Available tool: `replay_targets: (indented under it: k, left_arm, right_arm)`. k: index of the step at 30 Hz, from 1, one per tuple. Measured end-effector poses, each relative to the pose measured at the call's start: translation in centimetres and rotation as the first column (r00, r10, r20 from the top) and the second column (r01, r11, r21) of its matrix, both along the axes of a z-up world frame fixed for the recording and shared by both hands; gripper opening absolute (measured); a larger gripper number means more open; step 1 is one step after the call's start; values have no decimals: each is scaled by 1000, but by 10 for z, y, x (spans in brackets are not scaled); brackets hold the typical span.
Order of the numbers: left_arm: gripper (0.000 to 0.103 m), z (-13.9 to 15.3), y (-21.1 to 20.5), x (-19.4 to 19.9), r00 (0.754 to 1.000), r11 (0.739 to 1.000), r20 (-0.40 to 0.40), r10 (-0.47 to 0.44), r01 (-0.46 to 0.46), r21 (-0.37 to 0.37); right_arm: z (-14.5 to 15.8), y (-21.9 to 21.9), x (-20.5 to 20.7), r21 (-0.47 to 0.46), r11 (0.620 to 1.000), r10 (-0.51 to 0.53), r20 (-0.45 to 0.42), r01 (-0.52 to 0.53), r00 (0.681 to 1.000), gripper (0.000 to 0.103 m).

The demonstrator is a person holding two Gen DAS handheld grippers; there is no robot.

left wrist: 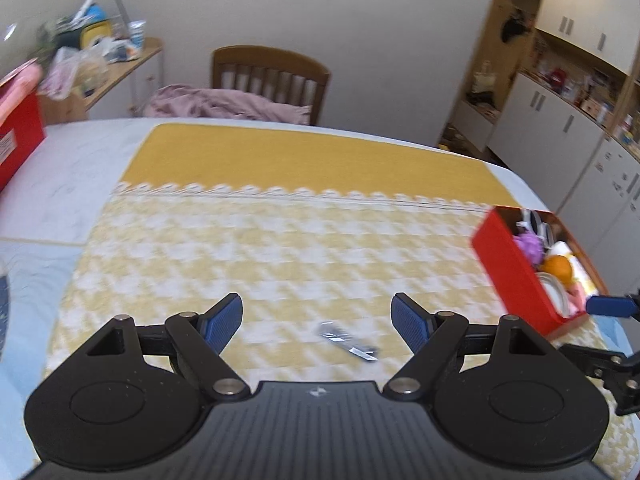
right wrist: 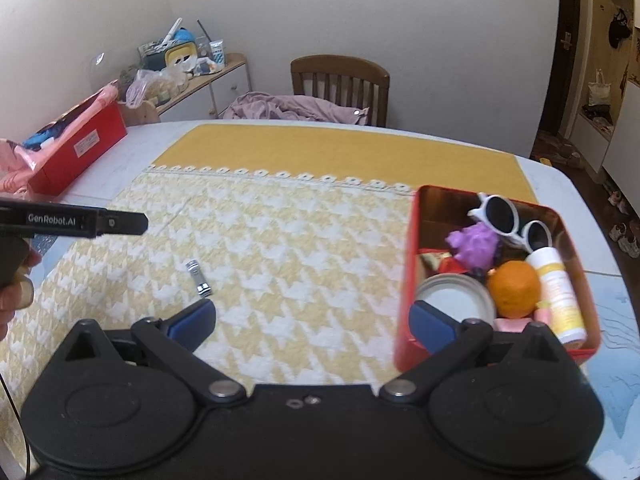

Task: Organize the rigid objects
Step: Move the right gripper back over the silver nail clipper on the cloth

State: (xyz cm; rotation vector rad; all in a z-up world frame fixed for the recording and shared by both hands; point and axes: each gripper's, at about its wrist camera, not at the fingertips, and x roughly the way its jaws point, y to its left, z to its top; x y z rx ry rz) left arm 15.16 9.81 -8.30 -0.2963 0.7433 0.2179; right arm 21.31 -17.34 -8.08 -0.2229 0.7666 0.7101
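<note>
A table point(right wrist: 120, 148) with a pale cover fills both views, and over its middle lies a yellow cloth point(right wrist: 304, 216), plain at the far end and houndstooth-patterned nearer, with a white scalloped trim between the two. A wooden chair point(right wrist: 340, 80) draped with a mauve garment point(right wrist: 288, 109) stands at twelve o'clock beyond the table's far edge. A long red box point(right wrist: 80, 148) sits at ten o'clock in the right wrist view, on the pale cover off the cloth. The red tin point(right wrist: 406, 280) rests on the cloth at three o'clock in that view, holding white round sunglasses point(right wrist: 508, 216), a purple toy point(right wrist: 474, 242), an orange ball point(right wrist: 514, 288), a white and yellow bottle point(right wrist: 558, 292) lying along the tin's right wall, and a round white lid point(right wrist: 456, 296). The left gripper point(left wrist: 318, 322) hovers over the houndstooth cloth with its blue pads well apart and nothing between them. The right gripper point(right wrist: 312, 322) has its fingers spread wide and empty too, its right finger point(right wrist: 434, 326) crossing in front of the tin's near left corner. The nail clipper point(right wrist: 199, 278) lies flat on the cloth, apart from the tin; in the right wrist view it sits at nine o'clock, just beyond the left fingertip, and in the left wrist view at six o'clock, between the two pads and slightly nearer the camera.
</note>
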Motion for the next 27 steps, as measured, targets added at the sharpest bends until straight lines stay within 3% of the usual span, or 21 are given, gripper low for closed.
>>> replay_targets:
  k: [16, 27]
  left_arm:
    - [81, -43, 63, -45, 992, 992, -57, 115, -112, 54]
    - [81, -48, 80, -87, 981, 983, -71, 179, -175, 58]
  right_arm:
    - [-40, 101, -4, -35, 988, 150, -13, -150, 989, 100]
    - [-80, 154, 4, -108, 975, 189, -38, -192, 981, 70]
